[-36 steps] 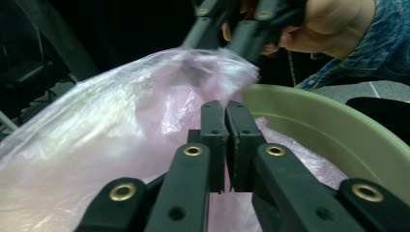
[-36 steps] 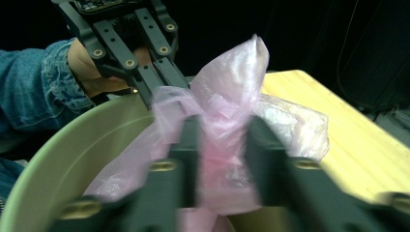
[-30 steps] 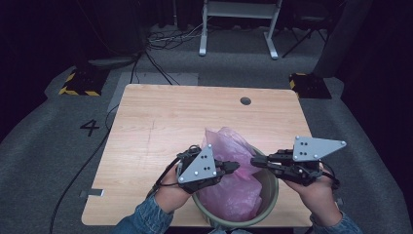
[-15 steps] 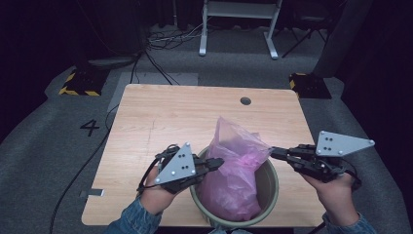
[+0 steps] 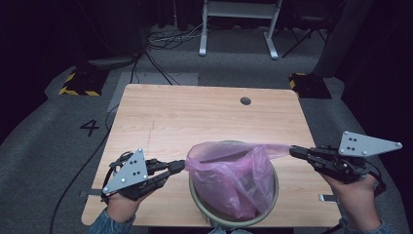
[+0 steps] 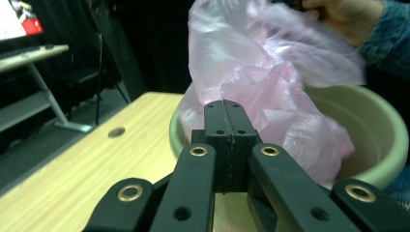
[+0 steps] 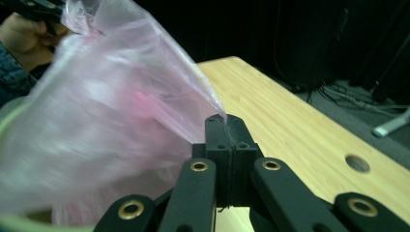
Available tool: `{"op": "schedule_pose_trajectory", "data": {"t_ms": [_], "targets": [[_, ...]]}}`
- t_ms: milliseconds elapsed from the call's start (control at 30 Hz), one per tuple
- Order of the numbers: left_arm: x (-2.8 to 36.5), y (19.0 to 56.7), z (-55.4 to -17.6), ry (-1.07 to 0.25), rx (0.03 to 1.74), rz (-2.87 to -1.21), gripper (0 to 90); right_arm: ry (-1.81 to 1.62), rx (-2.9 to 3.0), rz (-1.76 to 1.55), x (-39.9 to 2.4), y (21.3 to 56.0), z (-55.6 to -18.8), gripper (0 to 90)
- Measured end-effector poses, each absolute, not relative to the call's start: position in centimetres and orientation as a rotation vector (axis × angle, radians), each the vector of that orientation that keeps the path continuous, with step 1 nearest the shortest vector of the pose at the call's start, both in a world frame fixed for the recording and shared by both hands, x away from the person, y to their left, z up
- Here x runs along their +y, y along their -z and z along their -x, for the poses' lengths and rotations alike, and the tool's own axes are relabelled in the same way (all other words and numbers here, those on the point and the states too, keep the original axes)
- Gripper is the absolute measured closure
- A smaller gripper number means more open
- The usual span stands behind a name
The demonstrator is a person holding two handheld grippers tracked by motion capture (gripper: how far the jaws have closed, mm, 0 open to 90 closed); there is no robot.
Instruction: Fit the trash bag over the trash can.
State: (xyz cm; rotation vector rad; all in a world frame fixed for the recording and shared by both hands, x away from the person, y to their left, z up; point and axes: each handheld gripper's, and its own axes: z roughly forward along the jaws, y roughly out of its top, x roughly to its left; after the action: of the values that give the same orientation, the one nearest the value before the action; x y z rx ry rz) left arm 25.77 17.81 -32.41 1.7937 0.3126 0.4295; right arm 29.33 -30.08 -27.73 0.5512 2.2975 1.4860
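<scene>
Bag [image 5: 234,180] pink, sitting in green bin [image 5: 272,204] between both jaws | left gripper [image 5: 178,167], right gripper [image 5: 296,151] clamped on opposite rim edges, mouth pulled wide | left: fold rim over bin lip, not yet done

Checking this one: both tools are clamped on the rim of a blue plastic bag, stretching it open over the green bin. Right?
Not quite: the bag is pink, not blue, as the high view shows. The rest holds: the left tool and the right tool are each clamped on its rim, stretching it open over the green bin.
</scene>
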Motion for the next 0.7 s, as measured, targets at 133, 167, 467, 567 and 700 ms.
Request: {"op": "schedule_pose_trajectory", "data": {"t_ms": [133, 167, 467, 567, 700], "targets": [[18.8, 33.1, -25.5, -0.468, 0.284, -1.805, 89.9, -1.479, 2.310, -0.590, -31.3, 28.6, -29.3, 90.0], [18.9, 33.2, -25.5, -0.474, 0.282, -1.812, 89.9, -1.475, 2.312, -0.596, -31.4, 28.7, -29.2, 90.0], [19.6, 33.7, -26.0, -0.464, 0.305, -1.796, 89.9, -1.503, 2.269, -0.614, -32.7, 29.3, -29.4, 89.9], [20.0, 33.8, -26.2, -0.470, 0.320, -1.804, 89.9, -1.456, 2.276, -0.616, -32.5, 29.5, -29.5, 89.9], [21.2, 34.5, -26.5, -0.458, 0.358, -1.808, 89.9, -1.455, 2.272, -0.676, -33.7, 30.4, -29.9, 89.9]]}}
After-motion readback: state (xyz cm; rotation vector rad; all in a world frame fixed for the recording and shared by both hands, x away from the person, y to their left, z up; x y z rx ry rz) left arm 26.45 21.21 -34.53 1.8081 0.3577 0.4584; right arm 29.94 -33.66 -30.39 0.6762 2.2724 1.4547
